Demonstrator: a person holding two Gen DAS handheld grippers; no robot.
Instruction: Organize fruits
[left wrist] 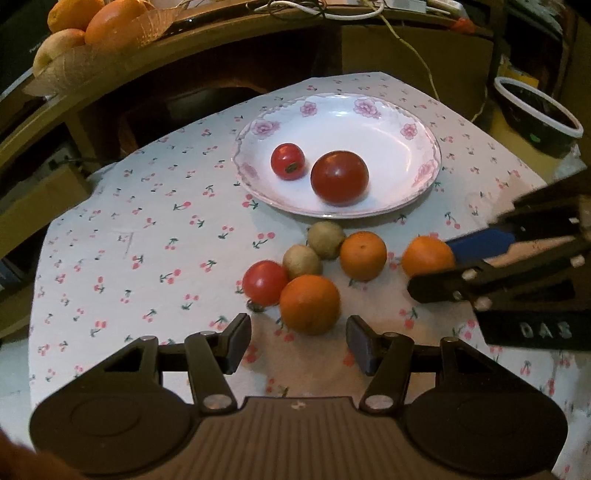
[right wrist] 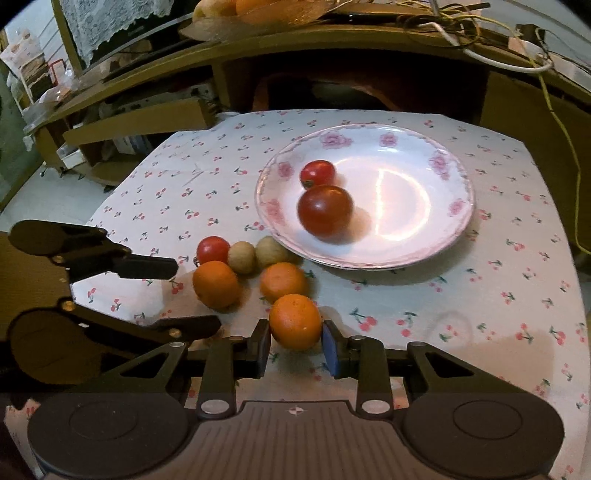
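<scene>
A white floral plate holds two red tomatoes, a small one and a big one. In front of it on the cloth lie a third tomato, two brown kiwis, and three oranges. My left gripper is open, just before the nearest orange. My right gripper has its pads on either side of another orange, touching or nearly touching it. The third orange lies between.
The table wears a white cherry-print cloth. A basket of oranges stands on the wooden shelf behind. A dark bowl with a white rim sits at the far right. Cables run along the shelf.
</scene>
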